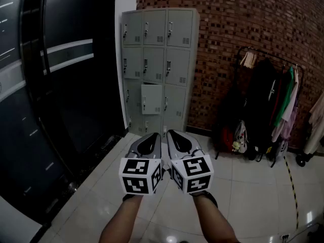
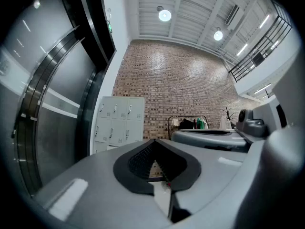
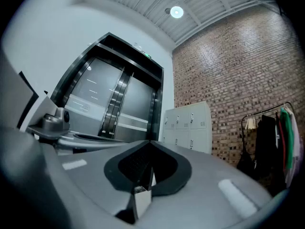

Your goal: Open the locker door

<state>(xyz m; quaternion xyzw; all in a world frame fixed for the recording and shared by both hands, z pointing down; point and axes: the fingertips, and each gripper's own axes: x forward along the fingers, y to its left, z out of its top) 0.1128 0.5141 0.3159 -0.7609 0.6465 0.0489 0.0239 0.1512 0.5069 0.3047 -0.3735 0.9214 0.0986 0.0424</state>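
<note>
A grey locker cabinet [image 1: 159, 70] with three columns of small doors stands against the brick wall, some way ahead across the floor. One middle door [image 1: 151, 99] in the third row looks paler than the rest; I cannot tell whether it is ajar. My left gripper [image 1: 153, 135] and right gripper [image 1: 173, 133] are held side by side, pointing at the cabinet and far from it. Both are shut with nothing between the jaws. The left gripper view shows its closed tips [image 2: 155, 142] below the cabinet [image 2: 119, 120]. The right gripper view shows the same [image 3: 150, 144], with the cabinet [image 3: 188, 125] ahead.
A dark curved glass wall [image 1: 61, 85] runs along the left up to the cabinet. A clothes rack [image 1: 273, 105] hung with garments and bags stands at the right against the brick wall [image 1: 238, 34]. Pale glossy floor tiles [image 1: 253, 196] lie between me and the cabinet.
</note>
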